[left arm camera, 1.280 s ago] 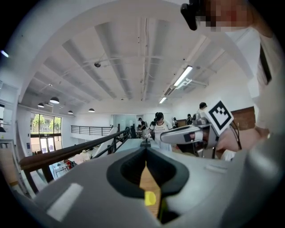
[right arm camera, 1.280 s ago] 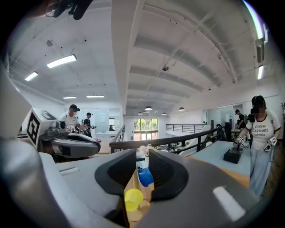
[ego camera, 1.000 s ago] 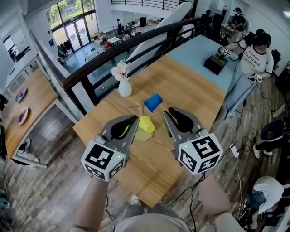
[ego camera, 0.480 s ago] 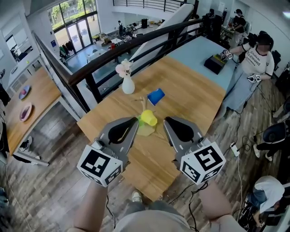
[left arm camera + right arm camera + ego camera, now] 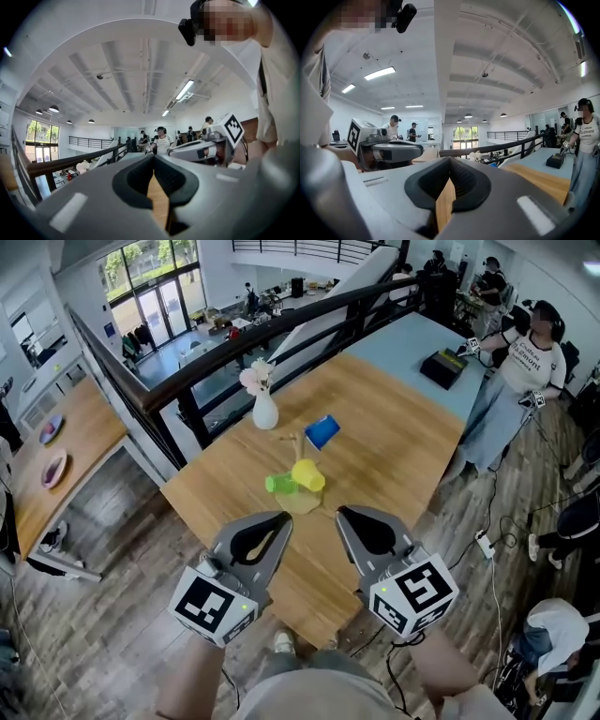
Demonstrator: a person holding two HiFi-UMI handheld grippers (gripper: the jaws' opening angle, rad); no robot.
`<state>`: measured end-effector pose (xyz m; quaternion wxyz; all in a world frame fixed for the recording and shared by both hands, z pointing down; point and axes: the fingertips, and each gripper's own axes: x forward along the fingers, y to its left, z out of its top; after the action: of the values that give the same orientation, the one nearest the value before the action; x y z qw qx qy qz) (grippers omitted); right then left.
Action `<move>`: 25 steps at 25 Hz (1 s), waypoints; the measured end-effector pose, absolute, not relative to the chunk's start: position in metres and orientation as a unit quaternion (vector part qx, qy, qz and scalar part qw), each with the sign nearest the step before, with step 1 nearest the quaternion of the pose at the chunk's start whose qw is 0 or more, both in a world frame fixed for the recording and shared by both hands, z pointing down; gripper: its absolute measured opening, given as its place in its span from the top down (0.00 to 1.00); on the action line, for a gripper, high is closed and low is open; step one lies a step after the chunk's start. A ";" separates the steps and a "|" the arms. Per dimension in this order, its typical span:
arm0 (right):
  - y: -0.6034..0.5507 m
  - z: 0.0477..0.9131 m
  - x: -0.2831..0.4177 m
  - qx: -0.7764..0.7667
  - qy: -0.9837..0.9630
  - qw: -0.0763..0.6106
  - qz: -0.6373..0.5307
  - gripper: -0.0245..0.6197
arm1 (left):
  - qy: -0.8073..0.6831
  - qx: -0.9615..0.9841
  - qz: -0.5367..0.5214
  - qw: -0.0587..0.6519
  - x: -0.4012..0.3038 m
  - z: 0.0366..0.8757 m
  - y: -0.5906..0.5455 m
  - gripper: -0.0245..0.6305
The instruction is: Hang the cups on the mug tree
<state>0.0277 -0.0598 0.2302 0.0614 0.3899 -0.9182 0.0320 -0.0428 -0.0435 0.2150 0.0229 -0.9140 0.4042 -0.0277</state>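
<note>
Cups clustered mid-table [image 5: 394,446]; we judged the blue cup [image 5: 322,431], yellow cup [image 5: 307,475] and green cup [image 5: 279,484] already hung on the mug tree [image 5: 293,448]. Our left gripper [image 5: 284,517] and right gripper [image 5: 340,511] hovered empty short of them, jaws together, the right's just closed on nothing. Next, we judged, we needed only confirm each cup sat secure.

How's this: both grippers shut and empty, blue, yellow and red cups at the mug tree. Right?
One slip: no cup is red. The head view shows a green cup beside the yellow cup, with the blue cup behind them. The rest holds: the left gripper and the right gripper are shut and empty.
</note>
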 end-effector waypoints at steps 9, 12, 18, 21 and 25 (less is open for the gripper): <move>-0.030 0.244 0.034 0.403 -0.911 0.058 0.062 0.96 | 0.385 -0.921 -0.057 -0.015 -0.030 0.256 -0.012 0.96; -0.026 0.249 0.040 0.411 -0.907 0.064 0.061 0.96 | 0.387 -0.920 -0.050 -0.033 -0.031 0.262 -0.007 0.96; -0.021 0.265 0.044 0.407 -0.907 0.071 0.077 0.96 | 0.390 -0.918 -0.063 -0.045 -0.033 0.274 -0.008 0.96; -0.022 0.264 0.041 0.406 -0.908 0.071 0.071 0.96 | 0.393 -0.916 -0.061 -0.044 -0.035 0.271 -0.011 0.96; -0.022 0.271 0.039 0.407 -0.907 0.078 0.069 0.96 | 0.391 -0.917 -0.062 -0.047 -0.034 0.277 -0.010 0.96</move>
<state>0.0388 -0.0219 0.2706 0.0781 0.4073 -0.9073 0.0692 -0.0340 -0.0104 0.2774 -0.0472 -0.9169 0.3914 -0.0618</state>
